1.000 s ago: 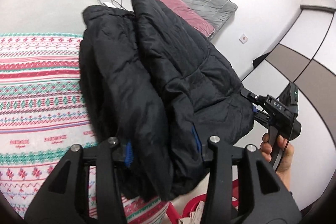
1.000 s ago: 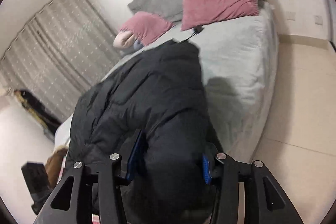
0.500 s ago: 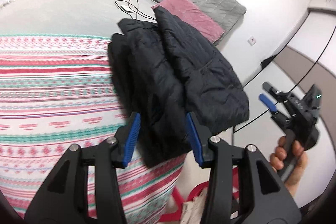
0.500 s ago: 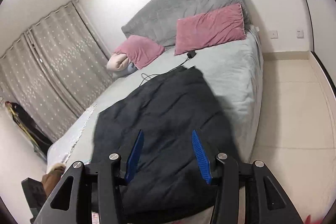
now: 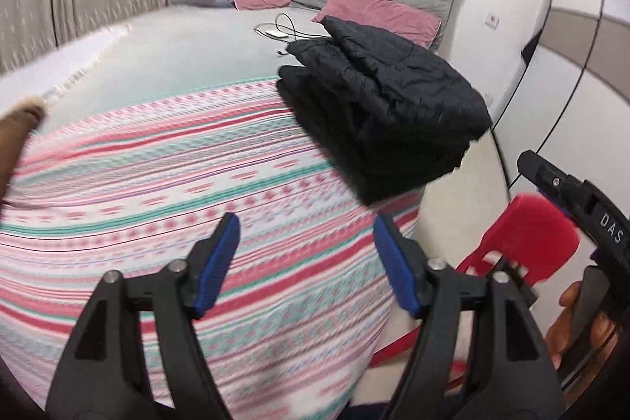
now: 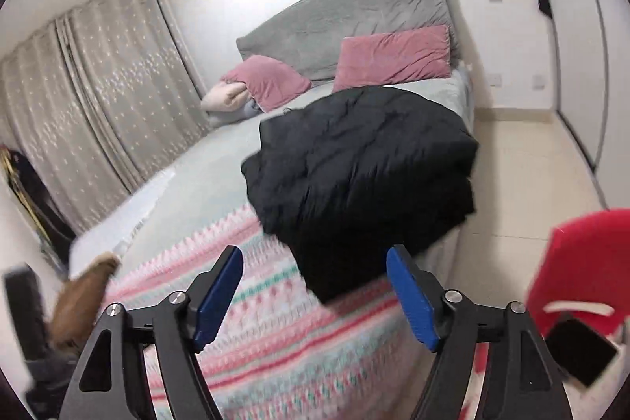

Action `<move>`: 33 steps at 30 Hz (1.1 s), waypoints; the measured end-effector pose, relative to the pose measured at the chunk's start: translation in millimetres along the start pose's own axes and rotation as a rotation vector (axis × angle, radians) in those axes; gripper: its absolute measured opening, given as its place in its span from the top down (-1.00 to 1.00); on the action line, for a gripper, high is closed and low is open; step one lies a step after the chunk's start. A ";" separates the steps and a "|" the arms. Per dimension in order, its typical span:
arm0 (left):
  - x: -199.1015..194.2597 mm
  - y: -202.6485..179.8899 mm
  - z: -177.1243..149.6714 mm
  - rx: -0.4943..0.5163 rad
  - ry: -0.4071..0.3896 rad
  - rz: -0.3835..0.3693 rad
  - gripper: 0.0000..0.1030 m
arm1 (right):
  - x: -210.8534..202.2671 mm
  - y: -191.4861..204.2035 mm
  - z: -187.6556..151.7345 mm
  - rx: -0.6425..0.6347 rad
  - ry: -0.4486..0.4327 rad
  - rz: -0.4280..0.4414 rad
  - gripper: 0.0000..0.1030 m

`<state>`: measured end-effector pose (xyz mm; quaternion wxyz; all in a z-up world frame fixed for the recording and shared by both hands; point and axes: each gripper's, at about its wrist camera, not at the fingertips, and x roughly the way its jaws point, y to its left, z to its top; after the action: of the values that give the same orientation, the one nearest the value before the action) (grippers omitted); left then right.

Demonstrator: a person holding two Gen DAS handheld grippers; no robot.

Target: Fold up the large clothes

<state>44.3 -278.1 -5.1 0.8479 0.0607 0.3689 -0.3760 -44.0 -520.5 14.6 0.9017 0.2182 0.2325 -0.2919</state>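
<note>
Nearest you, your left gripper has its fingers apart and still spreading, ribbed blue pads on black angular arms, nothing between them but blurred blanket. Your right gripper is the same: fingers wide and opening, gap empty. In the left view the right gripper's black body shows at the right edge with your hand wrapped round its handle. Below both lies the blanket, a soft knit in pink, red, teal and white bands of small geometric motifs, draped over the foot of the bed. A red plastic chair stands on the floor to the right, a flat dark phone-like slab on its seat. At the left edge a blurred brown furry shape shows; what it is you cannot tell. Beyond the blanket the jacket, black, puffy and quilted, lies folded in a thick rough rectangle at the bed's right edge, its near end on the blanket, the rest on the smooth grey sheet. Behind it a thin cable loops over the sheet. Farthest are two plush pink pillows against the padded grey headboard, with pleated speckled curtains on the left.
</note>
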 end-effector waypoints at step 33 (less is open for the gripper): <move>-190.4 6.0 -50.5 0.083 -0.327 -0.010 -0.99 | -216.0 98.1 -68.1 -0.105 -0.213 -0.291 -1.00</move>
<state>-65.7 -141.8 85.2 0.8916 0.0316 0.2104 -0.3998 -158.1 -320.7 103.7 0.8797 0.1027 0.1799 -0.4281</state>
